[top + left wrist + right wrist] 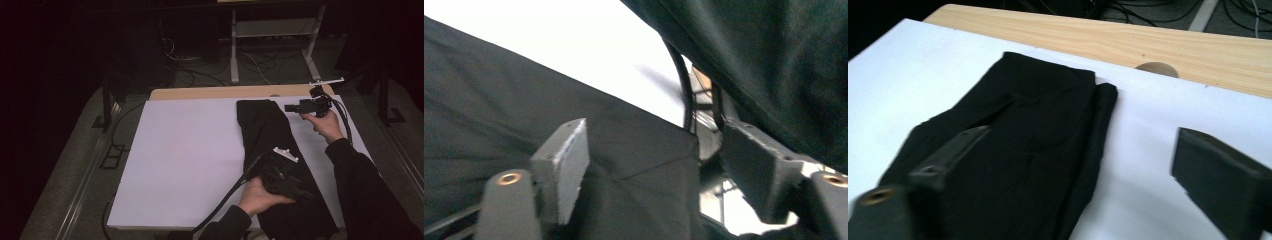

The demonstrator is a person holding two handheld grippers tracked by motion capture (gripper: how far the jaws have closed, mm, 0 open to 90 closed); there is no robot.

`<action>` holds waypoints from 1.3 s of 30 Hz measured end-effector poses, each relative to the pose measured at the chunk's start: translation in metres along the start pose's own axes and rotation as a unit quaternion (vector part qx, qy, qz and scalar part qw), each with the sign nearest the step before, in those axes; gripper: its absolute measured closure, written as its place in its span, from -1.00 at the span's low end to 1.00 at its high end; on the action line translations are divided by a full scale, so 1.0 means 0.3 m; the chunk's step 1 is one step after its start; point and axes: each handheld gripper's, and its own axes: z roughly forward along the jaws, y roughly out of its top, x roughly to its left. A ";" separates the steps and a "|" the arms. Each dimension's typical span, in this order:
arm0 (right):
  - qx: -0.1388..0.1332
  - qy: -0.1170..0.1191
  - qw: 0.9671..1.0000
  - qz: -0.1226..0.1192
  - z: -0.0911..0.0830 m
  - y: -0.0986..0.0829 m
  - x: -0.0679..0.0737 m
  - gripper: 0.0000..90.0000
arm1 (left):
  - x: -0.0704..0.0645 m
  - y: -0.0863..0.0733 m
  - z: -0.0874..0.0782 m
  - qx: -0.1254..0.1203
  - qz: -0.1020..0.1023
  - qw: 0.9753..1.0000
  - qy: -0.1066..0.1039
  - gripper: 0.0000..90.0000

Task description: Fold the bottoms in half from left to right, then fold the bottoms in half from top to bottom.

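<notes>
Left gripper (295, 187), jaws wide, sits over the black garment (265, 130) at 5 o'clock. Right gripper (292, 108), jaws wide, hovers at 1 o'clock. Uneven pinching risks bunching the fabric.

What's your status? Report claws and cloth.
Left claw open over black cloth, near end. Right claw open beside far end. White sheet shows nothing else.

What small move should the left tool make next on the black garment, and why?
Probably close the left tool on the fold of the black garment. Its jaws stand open with the cloth's edge between them, not yet pinched. The right tool hangs open beside the garment's far end, gripping nothing.
</notes>
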 end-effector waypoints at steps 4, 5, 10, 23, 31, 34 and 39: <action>0.000 0.008 1.000 -0.007 -0.023 0.005 0.020 -0.94 | 0.014 -0.016 -0.052 -0.024 0.012 0.999 0.034 -0.57; -0.002 0.012 1.000 -0.008 -0.028 0.008 0.025 -0.95 | 0.018 -0.019 -0.063 -0.027 0.013 0.999 0.041 -0.61; -0.001 0.017 1.000 -0.020 -0.044 0.011 0.054 -0.99 | 0.028 -0.027 -0.106 -0.043 0.025 0.994 0.098 -0.74; 0.007 0.008 0.999 -0.031 -0.070 -0.032 0.082 -1.00 | 0.067 -0.025 -0.184 -0.076 0.026 0.989 0.123 -1.00; 0.005 0.009 0.999 -0.034 -0.088 -0.053 0.092 -1.00 | 0.095 -0.013 -0.260 -0.097 0.033 0.983 0.149 -1.00; 0.006 0.013 0.999 -0.035 -0.089 -0.056 0.098 -1.00 | 0.105 -0.010 -0.290 -0.107 0.033 0.982 0.155 -1.00; 0.008 0.019 0.999 -0.042 -0.085 -0.055 0.110 -1.00 | 0.125 -0.003 -0.334 -0.111 0.031 0.978 0.171 -1.00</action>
